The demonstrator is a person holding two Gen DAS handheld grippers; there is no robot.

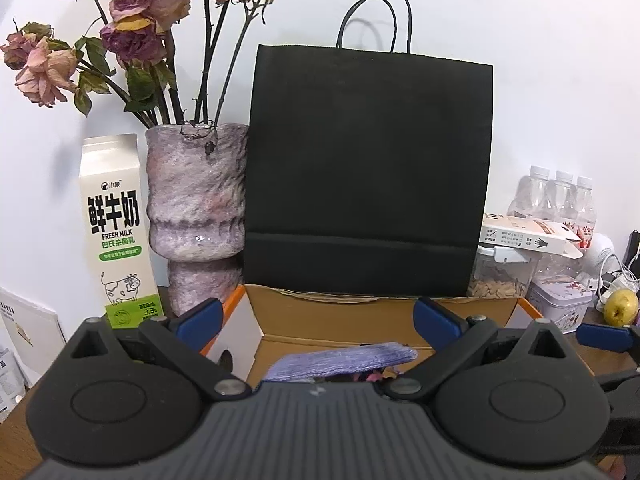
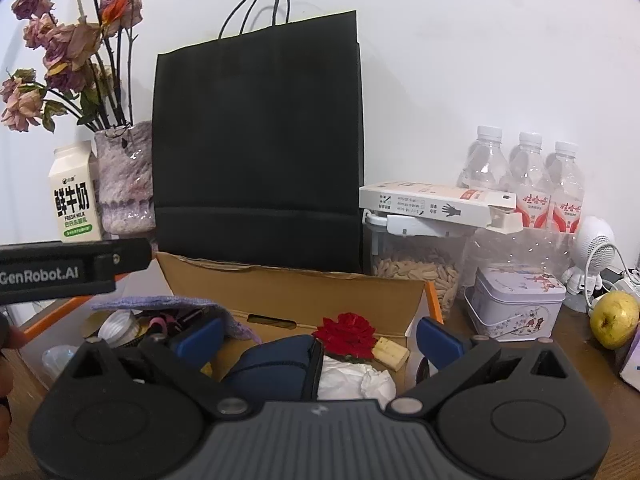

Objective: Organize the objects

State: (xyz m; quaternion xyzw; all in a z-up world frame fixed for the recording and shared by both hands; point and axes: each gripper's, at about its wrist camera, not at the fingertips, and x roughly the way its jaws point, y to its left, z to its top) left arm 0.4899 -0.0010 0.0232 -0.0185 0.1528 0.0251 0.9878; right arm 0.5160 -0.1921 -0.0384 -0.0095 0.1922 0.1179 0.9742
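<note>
Cardboard box [image 2: 288, 292], plain brown with orange-edged flaps, sits open just below and ahead of both tongs. Left gripper [image 1: 316, 320] spreads its blue-padded jaws wide with nothing between them, hovering over a ribbed lilac knitted cloth [image 1: 344, 360] that lies in the box. Right gripper [image 2: 320, 338] is equally wide and empty above the box's right half, which holds a soft navy pouch [image 2: 276, 368], crumpled white tissue [image 2: 352, 380], a red fabric rose [image 2: 348, 332] and a pale rectangular block [image 2: 390, 350]. Behind the box stands a matte black paper bag [image 2: 260, 160] with cord handles. Left of the bag are a mottled purple vase [image 1: 196, 208] of dried roses and a milk carton [image 1: 116, 232]; to its right, a clear seed jar [image 2: 416, 272].
</note>
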